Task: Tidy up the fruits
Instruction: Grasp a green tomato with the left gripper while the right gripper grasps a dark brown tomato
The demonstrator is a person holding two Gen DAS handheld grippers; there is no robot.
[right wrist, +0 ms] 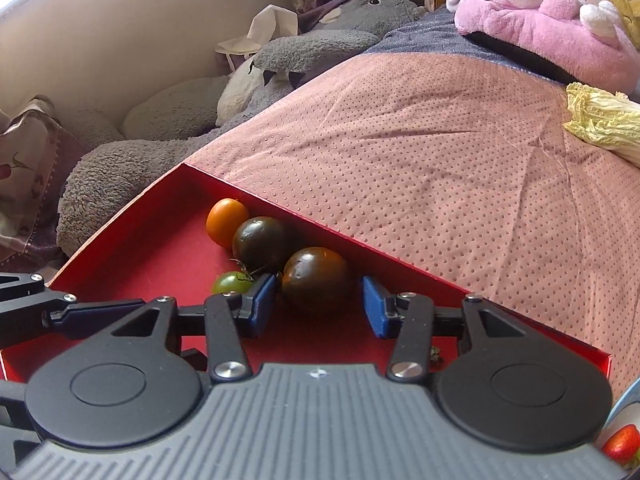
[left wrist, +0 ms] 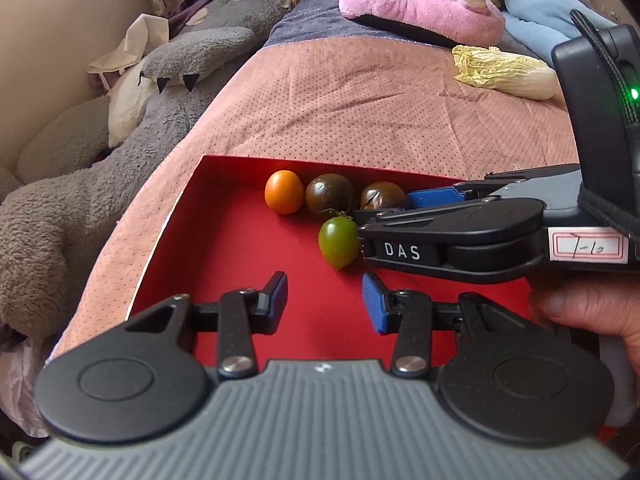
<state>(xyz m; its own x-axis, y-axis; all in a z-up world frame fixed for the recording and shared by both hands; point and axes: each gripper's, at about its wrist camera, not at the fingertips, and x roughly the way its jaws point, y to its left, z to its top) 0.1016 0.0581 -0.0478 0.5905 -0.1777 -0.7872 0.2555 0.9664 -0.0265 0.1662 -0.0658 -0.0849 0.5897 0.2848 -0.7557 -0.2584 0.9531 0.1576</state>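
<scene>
A red tray (left wrist: 224, 272) (right wrist: 152, 248) lies on a pink dotted blanket. Along its far wall sit an orange tomato (left wrist: 284, 192) (right wrist: 226, 222) and two dark tomatoes (left wrist: 329, 194) (left wrist: 380, 196). A green tomato (left wrist: 338, 242) (right wrist: 232, 282) lies just in front of them. My right gripper (right wrist: 320, 306) (left wrist: 384, 220) reaches in from the right. The nearer dark tomato (right wrist: 316, 280) rests on the tray floor between its fingertips; a thin gap shows at the right pad. My left gripper (left wrist: 324, 304) hovers open over bare tray floor, holding nothing.
A napa cabbage (left wrist: 506, 72) (right wrist: 604, 124) lies on the blanket at the far right. A grey plush (left wrist: 160, 92) lines the left side and a pink plush (left wrist: 420, 0) the far end. A strawberry (right wrist: 622, 444) shows at the bottom right. A hand (left wrist: 592, 316) holds the right gripper.
</scene>
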